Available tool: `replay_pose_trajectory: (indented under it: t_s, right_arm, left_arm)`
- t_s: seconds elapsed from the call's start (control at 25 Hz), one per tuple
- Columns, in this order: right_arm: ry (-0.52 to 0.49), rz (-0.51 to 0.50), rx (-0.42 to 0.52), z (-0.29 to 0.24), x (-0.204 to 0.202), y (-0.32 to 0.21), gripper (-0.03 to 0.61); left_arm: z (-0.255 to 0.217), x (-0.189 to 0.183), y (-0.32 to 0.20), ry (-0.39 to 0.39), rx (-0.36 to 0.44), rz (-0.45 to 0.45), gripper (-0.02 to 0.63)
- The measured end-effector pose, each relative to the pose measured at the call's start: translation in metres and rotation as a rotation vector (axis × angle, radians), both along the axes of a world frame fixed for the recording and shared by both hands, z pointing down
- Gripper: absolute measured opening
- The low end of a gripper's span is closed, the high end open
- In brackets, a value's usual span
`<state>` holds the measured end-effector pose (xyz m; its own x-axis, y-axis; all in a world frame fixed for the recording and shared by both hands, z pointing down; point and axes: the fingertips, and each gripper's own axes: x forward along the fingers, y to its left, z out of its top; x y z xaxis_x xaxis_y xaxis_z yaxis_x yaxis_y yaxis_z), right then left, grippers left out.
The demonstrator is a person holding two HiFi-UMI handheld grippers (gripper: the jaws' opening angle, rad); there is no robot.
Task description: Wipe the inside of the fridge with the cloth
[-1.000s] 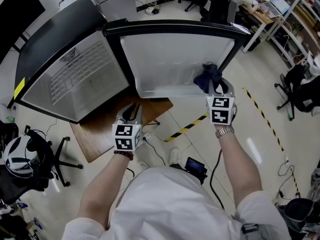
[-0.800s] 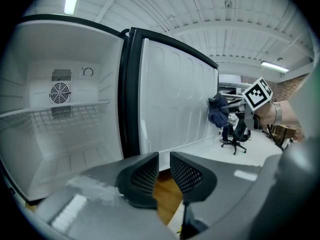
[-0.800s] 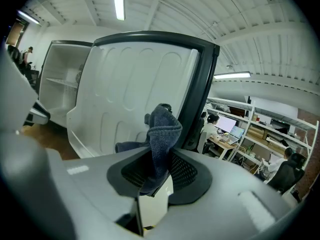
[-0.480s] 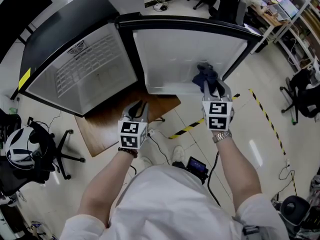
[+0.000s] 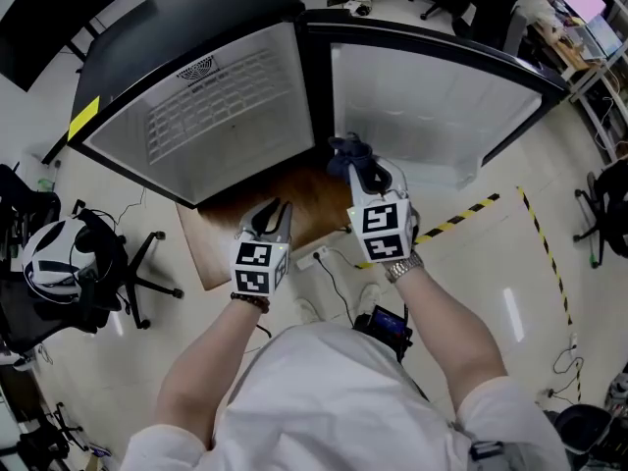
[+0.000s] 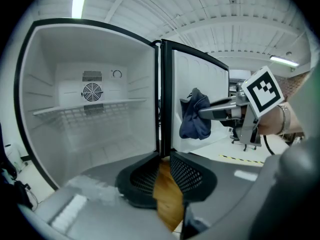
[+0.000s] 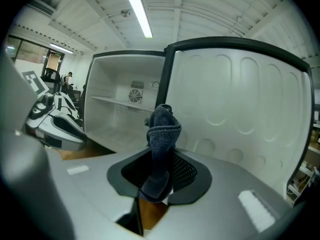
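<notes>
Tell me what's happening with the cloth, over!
Right hand-held gripper shut on blue cloth. Left hand-held gripper open, empty. Fridge open, nothing blocking.

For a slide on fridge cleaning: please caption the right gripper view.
Right gripper clamps a dark blue terry cloth before the open white fridge and its moulded inner door.

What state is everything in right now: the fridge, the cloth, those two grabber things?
fridge: open, only its shelf seen inside
door: swung wide open
shelf: in place, bare
cloth: bunched, hanging clear of the fridge
right gripper: shut on the cloth
left gripper: jaws apart, empty
</notes>
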<state>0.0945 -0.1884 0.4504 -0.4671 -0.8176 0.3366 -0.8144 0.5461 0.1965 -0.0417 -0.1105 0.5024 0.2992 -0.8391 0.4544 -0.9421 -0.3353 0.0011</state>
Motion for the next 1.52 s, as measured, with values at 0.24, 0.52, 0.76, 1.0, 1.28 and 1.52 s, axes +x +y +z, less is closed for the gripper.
replay_pose_trajectory:
  t_s: [0.24, 0.52, 0.76, 1.0, 1.28, 1.52]
  right_arm:
    - [-0.007, -0.032, 0.003, 0.002, -0.045, -0.013, 0.094]
    - [-0.005, 0.026, -0.007, 0.009, -0.036, -0.028, 0.094]
    - [0.008, 0.059, -0.009, 0.015, -0.023, -0.037, 0.094]
    - [0.031, 0.071, -0.02, 0.023, -0.012, -0.045, 0.094]
    - [0.057, 0.13, -0.05, 0.038, 0.023, -0.051, 0.094]
    - [0.071, 0.168, -0.061, 0.045, 0.052, -0.054, 0.094]
  left_arm:
    - [0.001, -0.043, 0.015, -0.02, -0.005, -0.049, 0.072]
    - [0.008, -0.064, 0.024, -0.029, -0.019, -0.057, 0.072]
    - [0.013, -0.054, 0.024, -0.026, -0.025, -0.029, 0.072]
    - [0.011, -0.047, 0.023, -0.031, -0.023, -0.022, 0.072]
    - [0.015, -0.035, 0.023, -0.034, -0.033, -0.018, 0.072]
    - [0.016, -0.022, 0.02, -0.039, -0.04, -0.01, 0.072]
